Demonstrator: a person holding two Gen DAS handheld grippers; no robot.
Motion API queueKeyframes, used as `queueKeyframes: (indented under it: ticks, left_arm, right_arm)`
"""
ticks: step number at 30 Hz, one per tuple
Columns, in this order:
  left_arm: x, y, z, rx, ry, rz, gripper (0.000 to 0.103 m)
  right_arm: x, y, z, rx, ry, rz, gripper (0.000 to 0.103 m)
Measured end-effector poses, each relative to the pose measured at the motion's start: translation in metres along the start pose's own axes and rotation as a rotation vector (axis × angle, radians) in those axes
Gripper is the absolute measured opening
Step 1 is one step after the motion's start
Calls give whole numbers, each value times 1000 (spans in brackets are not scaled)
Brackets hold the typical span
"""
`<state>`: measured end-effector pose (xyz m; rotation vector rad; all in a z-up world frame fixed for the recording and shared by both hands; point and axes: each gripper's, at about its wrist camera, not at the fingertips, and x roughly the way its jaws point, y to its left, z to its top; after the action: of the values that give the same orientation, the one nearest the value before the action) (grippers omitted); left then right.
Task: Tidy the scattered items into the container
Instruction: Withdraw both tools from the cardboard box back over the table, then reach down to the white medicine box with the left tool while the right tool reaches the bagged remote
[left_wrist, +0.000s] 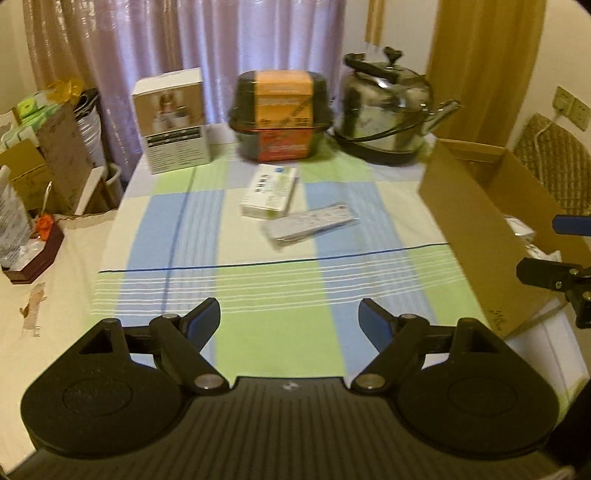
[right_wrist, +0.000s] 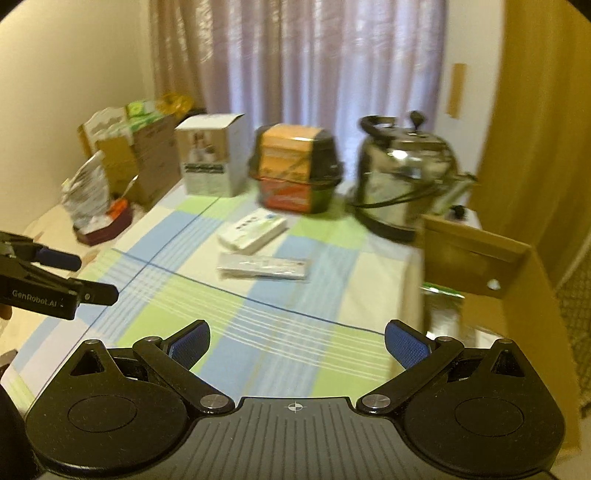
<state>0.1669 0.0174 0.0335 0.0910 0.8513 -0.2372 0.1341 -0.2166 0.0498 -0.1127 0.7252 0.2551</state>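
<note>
Two wrist views over a desk (left_wrist: 110, 236) spread with a checked cloth (left_wrist: 258, 295). Left claw (left_wrist: 289, 319), lower centre of its own frame, stands wide open with nothing between its blue pads; right claw (right_wrist: 297, 341), likewise at the lower centre of its frame, is spread wide and empty. The scattered items lie in mid-frame, well ahead of both claws and apart from them: a white packet (left_wrist: 269, 192), and just in front of it, edges touching or nearly so, a flat wrapped remote control (left_wrist: 309, 223). The cardboard box (left_wrist: 476, 236) that serves as container stands open at the right edge of the desk, to the right of both items. Along the back of the desk stand a white carton (left_wrist: 171, 122), a black pot with an orange sleeve (left_wrist: 282, 116) and a steel kettle (left_wrist: 388, 110). The left view alone shows white objects already inside the box and the right claw above its opening at the frame's right edge; the right view alone shows something green inside the box and the left claw at its left edge.
</note>
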Motion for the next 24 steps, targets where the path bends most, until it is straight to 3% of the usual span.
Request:
queueKeyframes:
  ticks: [8, 22, 24]
  left_arm:
    - [54, 35, 16, 59, 33, 10, 79]
    - [179, 69, 99, 360, 54, -122, 78]
    - [192, 68, 111, 399, 53, -146, 78]
  right_arm:
    - [90, 22, 29, -188, 76, 70, 103]
    - [253, 38, 31, -849, 156, 231, 103]
    - [271, 36, 31, -930, 197, 252, 84]
